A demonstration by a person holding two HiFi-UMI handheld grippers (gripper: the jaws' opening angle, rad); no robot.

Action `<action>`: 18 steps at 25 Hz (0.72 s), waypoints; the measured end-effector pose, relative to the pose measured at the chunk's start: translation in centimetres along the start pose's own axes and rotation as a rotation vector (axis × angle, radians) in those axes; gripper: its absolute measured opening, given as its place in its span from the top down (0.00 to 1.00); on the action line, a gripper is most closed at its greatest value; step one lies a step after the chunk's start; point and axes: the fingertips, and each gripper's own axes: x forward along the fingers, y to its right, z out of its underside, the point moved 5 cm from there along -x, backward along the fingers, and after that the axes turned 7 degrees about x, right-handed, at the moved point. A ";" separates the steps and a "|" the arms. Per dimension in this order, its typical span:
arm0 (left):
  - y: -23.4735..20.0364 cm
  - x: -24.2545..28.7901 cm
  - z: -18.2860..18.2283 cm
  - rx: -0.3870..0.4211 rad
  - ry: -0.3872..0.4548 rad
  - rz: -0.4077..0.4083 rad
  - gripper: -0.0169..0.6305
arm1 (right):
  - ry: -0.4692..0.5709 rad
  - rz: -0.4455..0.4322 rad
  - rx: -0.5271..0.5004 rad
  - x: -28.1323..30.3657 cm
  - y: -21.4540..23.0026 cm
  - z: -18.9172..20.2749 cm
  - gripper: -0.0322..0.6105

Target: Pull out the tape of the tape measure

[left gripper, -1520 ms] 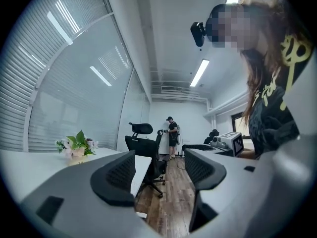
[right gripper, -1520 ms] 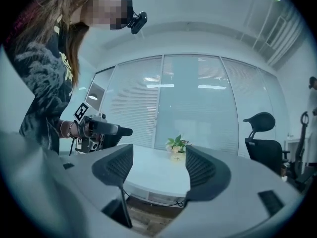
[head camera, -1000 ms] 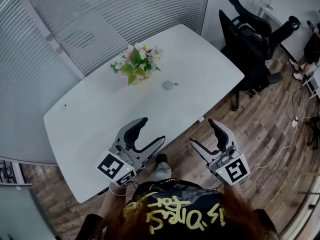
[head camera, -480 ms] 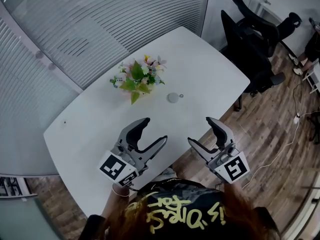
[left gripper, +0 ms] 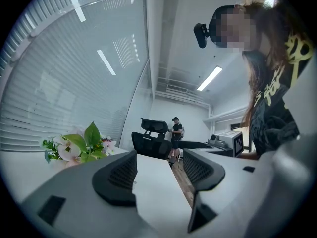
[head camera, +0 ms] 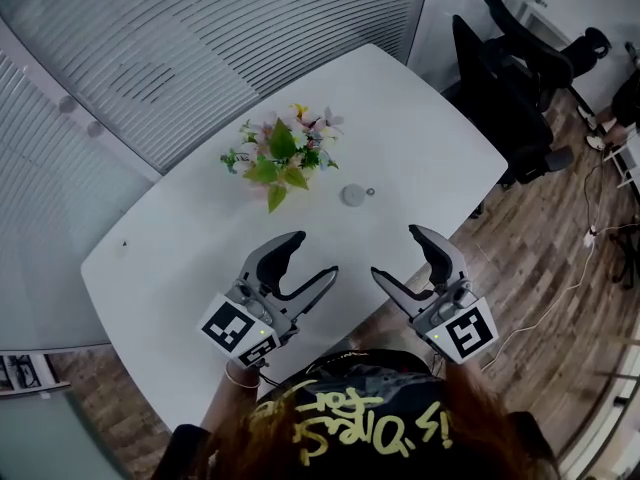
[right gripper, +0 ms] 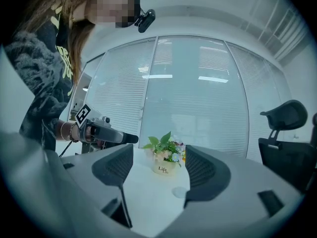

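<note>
Tape measure: the small round grey tape measure [head camera: 352,195] lay flat near the middle of the tabletop [head camera: 180,268]. It sat just beside the flower pot [head camera: 283,158], on the side toward the near edge, and well apart from both of your grippers.
Tape: it was too small to tell whether any of it was drawn out. Only a tiny ring [head camera: 370,192] showed just beside the case, toward the tabletop's right end.
Left gripper: your left gripper [head camera: 313,256] hung above the tabletop by the near edge. Its jaws were wide apart, with only bare tabletop between them.
Right gripper: your right gripper [head camera: 397,253] hung at the near edge, its jaws spread as wide and holding nothing. Its own view framed the pot and the pale disc of the tape measure, far off between the jaws.
Hidden: your shirt [head camera: 350,418] and hair covered your arms and a stretch of the near edge. Only the left wrist showed.
Cut off: the dark chairs [head camera: 510,88] beyond the tabletop's right corner ran out of the head view at the top right.
Hard to make out: the pot read "Life" in the right gripper view, but the smaller line beneath it was illegible.
</note>
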 end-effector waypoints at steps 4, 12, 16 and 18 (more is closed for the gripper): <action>-0.1 0.3 0.5 0.001 -0.029 -0.012 0.55 | -0.027 -0.016 0.006 0.0 0.6 0.8 0.45; -0.5 1.1 0.4 0.005 -0.043 -0.142 0.55 | -0.028 -0.160 -0.003 1.8 3.1 0.7 0.45; -0.1 2.2 0.5 -0.001 -0.040 -0.211 0.55 | -0.036 -0.230 -0.018 2.6 5.2 0.4 0.45; 0.1 2.8 0.5 -0.009 -0.043 -0.241 0.55 | -0.048 -0.258 -0.028 2.7 6.2 0.5 0.45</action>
